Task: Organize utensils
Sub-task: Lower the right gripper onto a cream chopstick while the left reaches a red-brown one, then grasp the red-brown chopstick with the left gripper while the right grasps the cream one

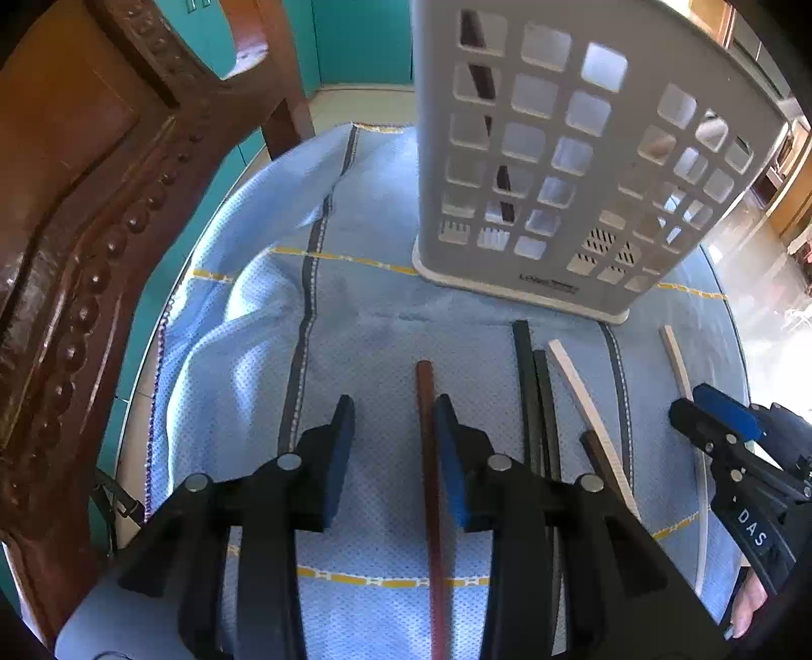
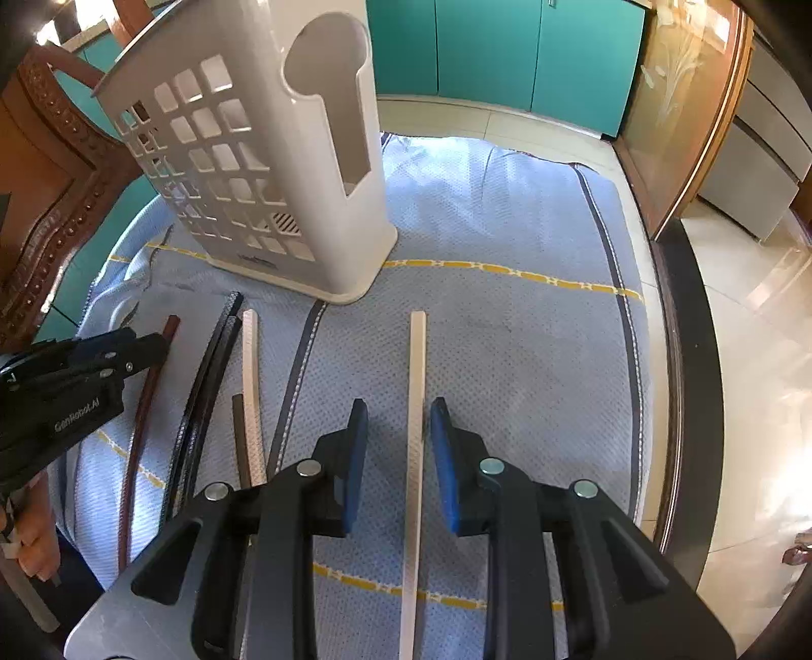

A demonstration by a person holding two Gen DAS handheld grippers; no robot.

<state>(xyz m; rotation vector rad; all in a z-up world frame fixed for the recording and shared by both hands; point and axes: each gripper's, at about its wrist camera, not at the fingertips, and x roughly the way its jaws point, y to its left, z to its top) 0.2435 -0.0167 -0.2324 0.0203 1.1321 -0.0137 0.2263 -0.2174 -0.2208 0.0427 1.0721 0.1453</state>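
Several chopsticks lie on a blue cloth (image 1: 365, 315) before a white perforated utensil holder (image 1: 568, 167), which also shows in the right wrist view (image 2: 284, 172). A dark stick stands inside the holder. My left gripper (image 1: 393, 421) is open, with a reddish-brown chopstick (image 1: 429, 457) lying between its fingers, close to the right finger. My right gripper (image 2: 398, 421) is open around a cream chopstick (image 2: 416, 406) on the cloth. Two black chopsticks (image 2: 213, 365), another cream one (image 2: 251, 386) and a short dark brown one (image 2: 241, 436) lie between the grippers.
A carved wooden chair (image 1: 86, 243) stands close on the left. The table edge and tiled floor (image 2: 751, 355) are on the right. Teal cabinets (image 2: 497, 45) stand behind.
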